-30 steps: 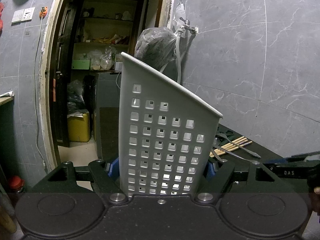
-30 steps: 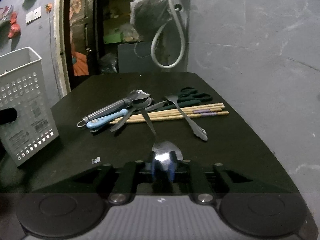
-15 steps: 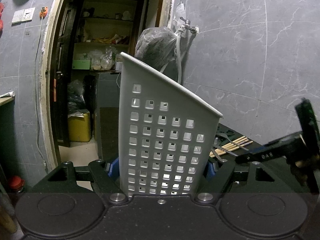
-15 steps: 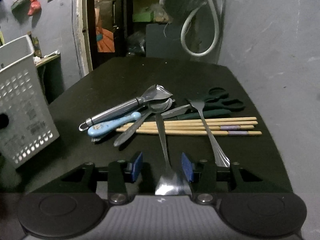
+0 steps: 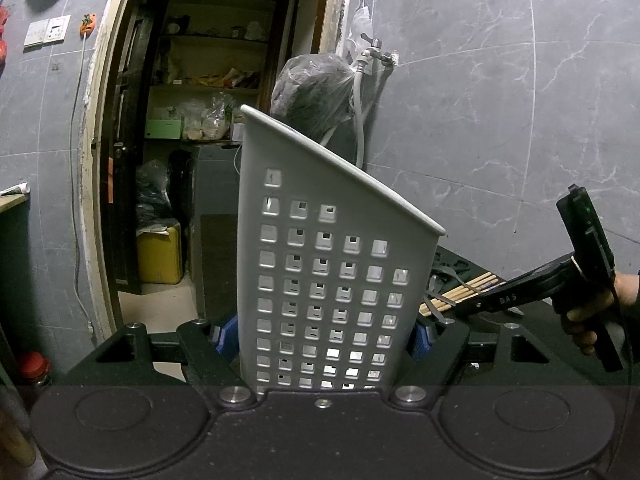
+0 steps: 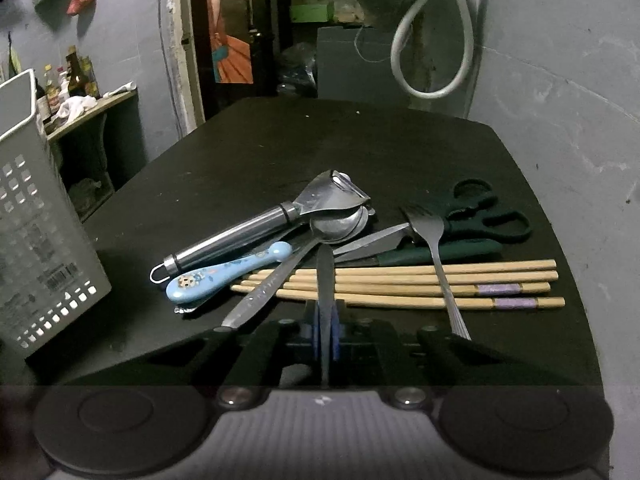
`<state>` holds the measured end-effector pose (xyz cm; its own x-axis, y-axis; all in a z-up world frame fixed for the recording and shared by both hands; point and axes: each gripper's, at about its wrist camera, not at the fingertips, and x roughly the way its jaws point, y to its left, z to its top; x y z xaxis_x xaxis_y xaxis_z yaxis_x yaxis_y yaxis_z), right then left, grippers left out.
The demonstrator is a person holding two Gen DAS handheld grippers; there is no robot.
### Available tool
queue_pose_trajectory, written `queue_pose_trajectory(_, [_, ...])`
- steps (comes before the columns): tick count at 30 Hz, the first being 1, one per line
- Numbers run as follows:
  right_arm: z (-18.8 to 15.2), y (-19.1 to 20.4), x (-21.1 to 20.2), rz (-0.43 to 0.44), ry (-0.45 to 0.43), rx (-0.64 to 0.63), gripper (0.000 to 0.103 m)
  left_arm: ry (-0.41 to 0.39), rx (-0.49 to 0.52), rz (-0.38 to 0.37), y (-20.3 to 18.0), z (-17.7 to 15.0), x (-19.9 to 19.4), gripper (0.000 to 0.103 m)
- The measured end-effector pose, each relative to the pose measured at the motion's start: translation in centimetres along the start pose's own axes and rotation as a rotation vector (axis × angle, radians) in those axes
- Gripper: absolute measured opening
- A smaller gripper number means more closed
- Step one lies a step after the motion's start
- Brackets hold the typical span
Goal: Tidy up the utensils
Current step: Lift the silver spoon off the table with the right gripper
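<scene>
Moved in over the pile since a second ago: right gripper (image 6: 327,334), now low and close by the wooden chopsticks (image 6: 400,286). Blue fingers (image 6: 316,332) just snapped together, pinched on the handle of the shiny metal spoon (image 6: 326,276). Spoon bowl (image 6: 334,226) tucked under the steel peeler with the round handle (image 6: 260,228). Lying beside it: small light-blue painted spoon (image 6: 228,274), grey metal fork (image 6: 434,248) across the chopsticks, dark green scissors (image 6: 476,216) behind. All of it resting on the black counter (image 6: 360,140).

Kept in the same spot: left gripper (image 5: 322,338). Blue fingers (image 5: 226,338) squeezed on both sides of the tall white plastic basket with square holes (image 5: 320,272). Basket tilted, standing at the left end of the counter, well apart from the pile. Seen past the basket on the right: a hand (image 5: 592,320) holding the black handle of the other tool.
</scene>
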<state>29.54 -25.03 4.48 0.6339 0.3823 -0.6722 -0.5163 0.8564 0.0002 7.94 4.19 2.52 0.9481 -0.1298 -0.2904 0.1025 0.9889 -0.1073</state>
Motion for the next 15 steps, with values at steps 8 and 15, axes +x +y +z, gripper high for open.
queue_pose_trajectory(8, [-1.4, -0.7, -3.3, 0.038, -0.160, 0.082, 0.007, 0.000, -0.001, 0.001, 0.0, 0.0, 0.0, 0.078])
queue_pose_trajectory(15, [-4.0, -0.1, -7.9, 0.076, -0.453, 0.128, 0.007, 0.000, -0.001, 0.004, 0.0, 0.0, 0.0, 0.078])
